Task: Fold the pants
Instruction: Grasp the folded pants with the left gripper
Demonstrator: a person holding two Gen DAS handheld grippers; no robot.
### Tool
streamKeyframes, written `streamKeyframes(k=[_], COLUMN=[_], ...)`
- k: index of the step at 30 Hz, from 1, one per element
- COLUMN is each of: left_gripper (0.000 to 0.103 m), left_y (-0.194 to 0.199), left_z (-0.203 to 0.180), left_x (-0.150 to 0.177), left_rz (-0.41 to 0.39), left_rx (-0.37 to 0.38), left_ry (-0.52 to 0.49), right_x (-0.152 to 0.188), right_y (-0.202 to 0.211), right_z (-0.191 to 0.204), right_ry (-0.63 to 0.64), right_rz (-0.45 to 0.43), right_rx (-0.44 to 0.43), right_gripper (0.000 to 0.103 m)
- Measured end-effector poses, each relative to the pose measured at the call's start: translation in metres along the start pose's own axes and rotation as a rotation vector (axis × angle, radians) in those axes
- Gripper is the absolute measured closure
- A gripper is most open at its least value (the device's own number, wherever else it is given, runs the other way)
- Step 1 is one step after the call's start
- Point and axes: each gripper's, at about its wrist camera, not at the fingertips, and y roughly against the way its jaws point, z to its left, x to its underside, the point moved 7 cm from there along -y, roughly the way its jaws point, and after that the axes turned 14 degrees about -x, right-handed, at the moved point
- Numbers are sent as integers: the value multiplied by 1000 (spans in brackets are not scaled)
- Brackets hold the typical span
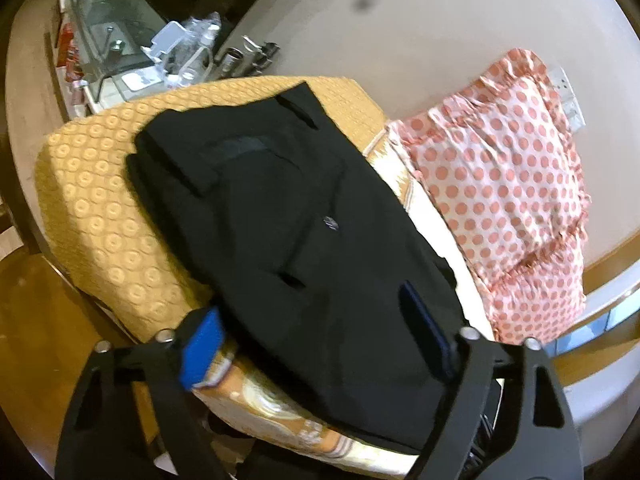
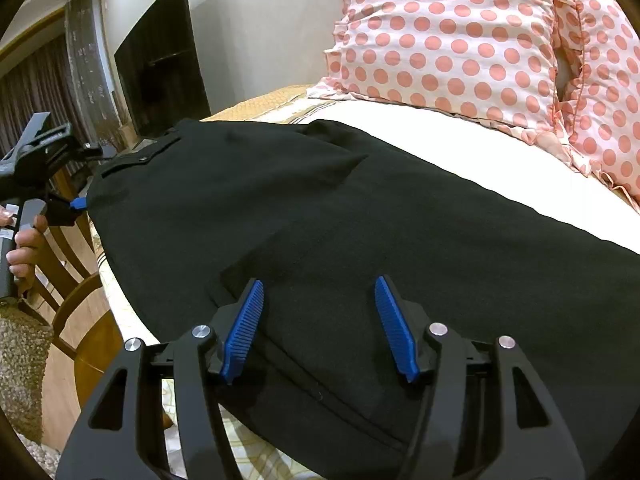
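Note:
Black pants (image 1: 280,200) lie spread on the bed, waistband and belt loops at the far end in the left wrist view. My left gripper (image 1: 312,340) straddles the near edge of the pants: one blue pad (image 1: 200,344) sits beside the cloth at the bed's edge, the other (image 1: 424,332) over the fabric, with a wide gap between them. In the right wrist view my right gripper (image 2: 320,320) stands open low over the pants (image 2: 320,200), cloth lying flat between its ribbed pads (image 2: 244,328). At the left of that view a hand (image 2: 24,248) holds the left gripper, one blue fingertip (image 2: 79,203) at the pants' waist side.
A pink polka-dot pillow (image 1: 500,180) (image 2: 460,40) lies beside the pants on a white sheet (image 2: 440,148). A yellow patterned bedspread (image 1: 100,200) covers the bed's far corner. A cluttered glass table (image 1: 120,32) stands behind. A dark screen (image 2: 160,64) and a wooden chair (image 2: 80,300) flank the bed.

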Motion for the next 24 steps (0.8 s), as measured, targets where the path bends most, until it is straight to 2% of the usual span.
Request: streamKeyframes(k=[6, 7, 8, 10, 14, 19, 24], left_gripper=[40, 48, 62, 78, 86, 88, 89], left_y=[0, -1, -4, -9, -3, 15, 47], left_z=[13, 14, 16, 19, 9, -20, -85], left_x=[-7, -8, -8, -9, -10, -13, -8], left_rz=[-20, -26, -35, -44, -88, -170, -268], left_rx=[29, 26, 9, -33, -80, -128, -125], left_ry=[82, 87, 89, 71, 13, -107, -281], right_x=[0, 0, 0, 0, 2, 3, 5], right_y=[-1, 0, 1, 3, 12, 33, 70], right_z=[0, 0, 0, 0, -3, -13, -35], right_ry=[-11, -17, -22, -34, -59, -114, -158], right_rz=[-8, -12, -15, -23, -42, -99, -185], right_rx=[-7, -15, -19, -28, -48, -74, -40], right_gripper=[42, 41, 41, 39, 39, 38, 38])
